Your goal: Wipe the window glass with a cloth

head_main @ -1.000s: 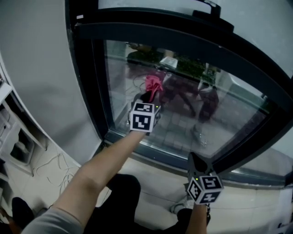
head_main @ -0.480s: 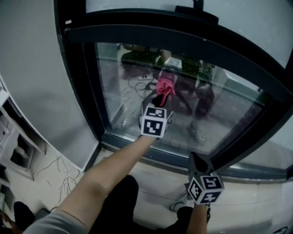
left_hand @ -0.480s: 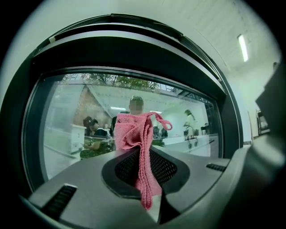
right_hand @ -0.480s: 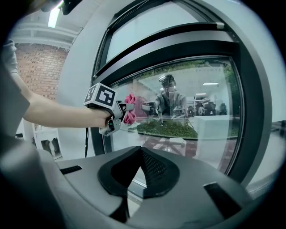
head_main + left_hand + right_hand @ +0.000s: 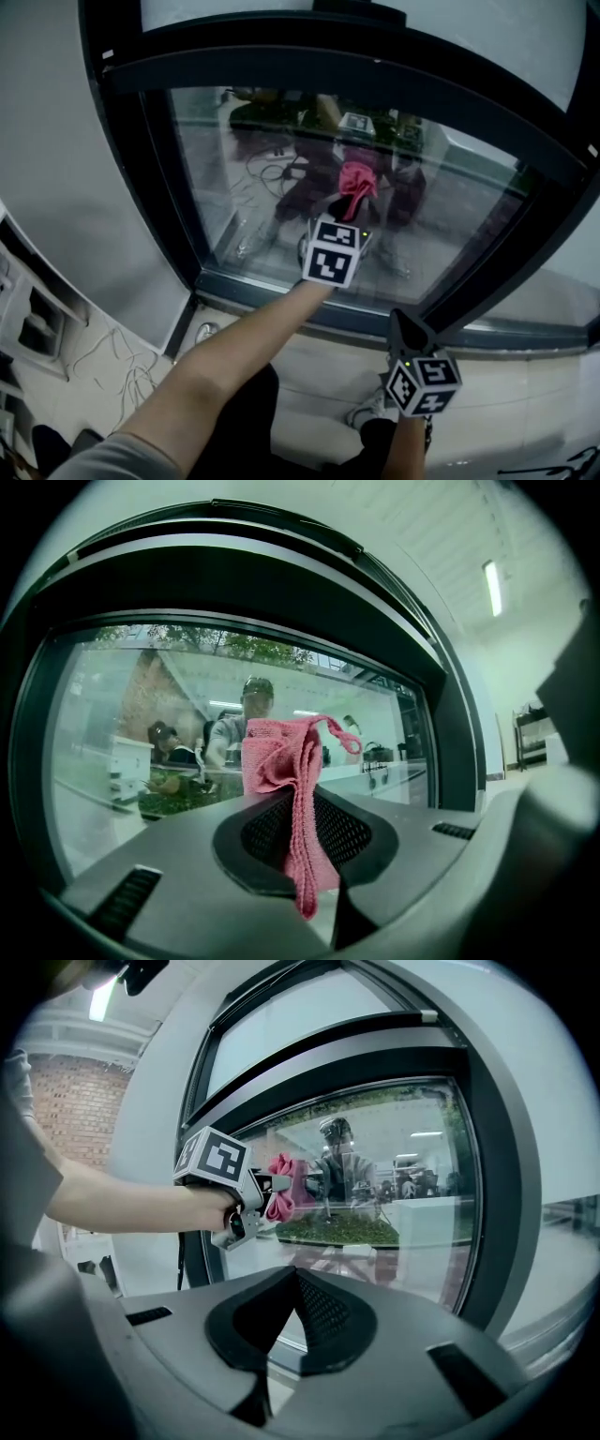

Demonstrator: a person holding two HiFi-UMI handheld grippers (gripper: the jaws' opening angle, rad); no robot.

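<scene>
Left tool clamped on pink cloth, the bunch at its 12 o'clock, up against the window glass; right tool closed on nothing, at 5 o'clock, farther from the glass.

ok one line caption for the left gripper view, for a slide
Left gripper holding a pink cloth in front of the window glass.

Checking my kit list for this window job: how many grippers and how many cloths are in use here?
Grippers: 2, the left gripper and the right gripper
Cloths: 1, a pink cloth clamped in the left gripper
Total: 3
</scene>
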